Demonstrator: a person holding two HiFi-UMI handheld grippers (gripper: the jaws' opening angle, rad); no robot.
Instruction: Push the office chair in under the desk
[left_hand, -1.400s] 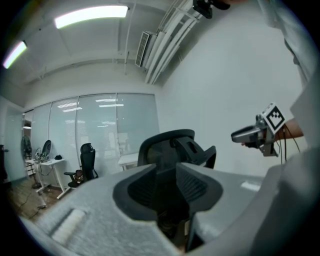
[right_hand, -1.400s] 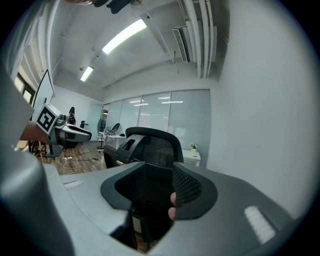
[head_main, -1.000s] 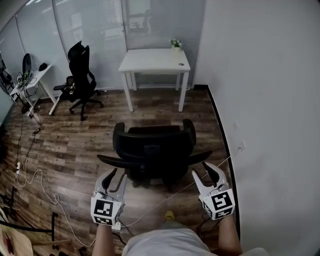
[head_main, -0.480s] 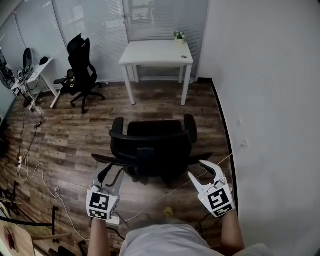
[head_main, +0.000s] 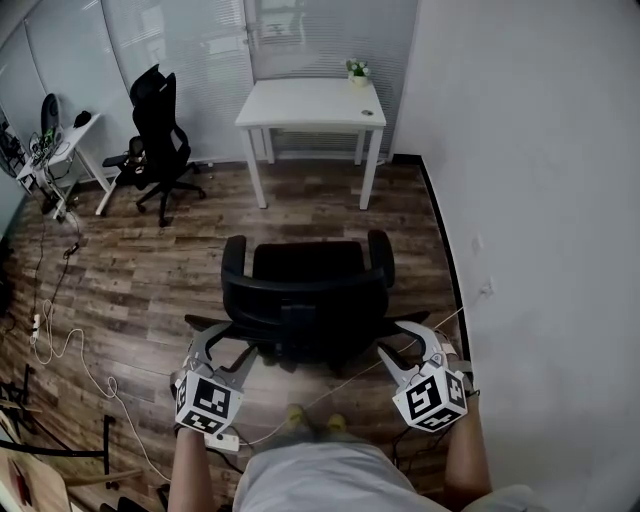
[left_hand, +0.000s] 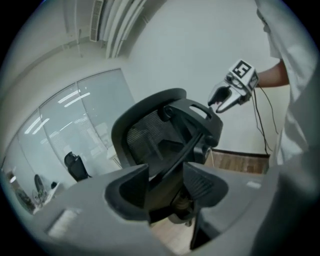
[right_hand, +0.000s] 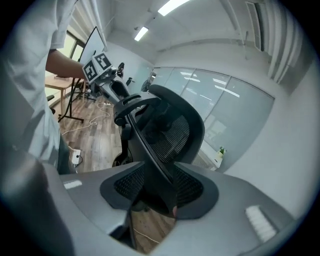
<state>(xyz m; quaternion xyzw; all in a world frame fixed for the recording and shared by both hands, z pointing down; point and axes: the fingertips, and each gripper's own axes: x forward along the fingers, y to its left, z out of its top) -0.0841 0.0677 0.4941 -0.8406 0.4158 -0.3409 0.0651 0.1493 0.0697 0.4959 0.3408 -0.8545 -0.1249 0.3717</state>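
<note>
The black office chair (head_main: 305, 290) stands mid-floor with its back to me, facing the white desk (head_main: 300, 105) at the far wall and well apart from it. A thin black bar spans the chair back (left_hand: 165, 135). My left gripper (head_main: 232, 348) sits at the bar's left end. Its jaws are opening, and the bar runs between them (left_hand: 166, 185) with gaps on both sides. My right gripper (head_main: 405, 340) straddles the bar's right end (right_hand: 159, 192). Its jaws stand apart and the bar passes between them.
A second black chair (head_main: 160, 140) and a cluttered side desk (head_main: 60, 155) stand at the far left. White cables (head_main: 70, 350) and a power strip (head_main: 222, 440) lie on the wood floor by my left side. A white wall (head_main: 540, 250) runs close along the right. A small plant (head_main: 355, 70) sits on the desk.
Both grippers have closed in on the ends of the chair's back bar. The left jaws have spread wider. The chair stays about where it was.
</note>
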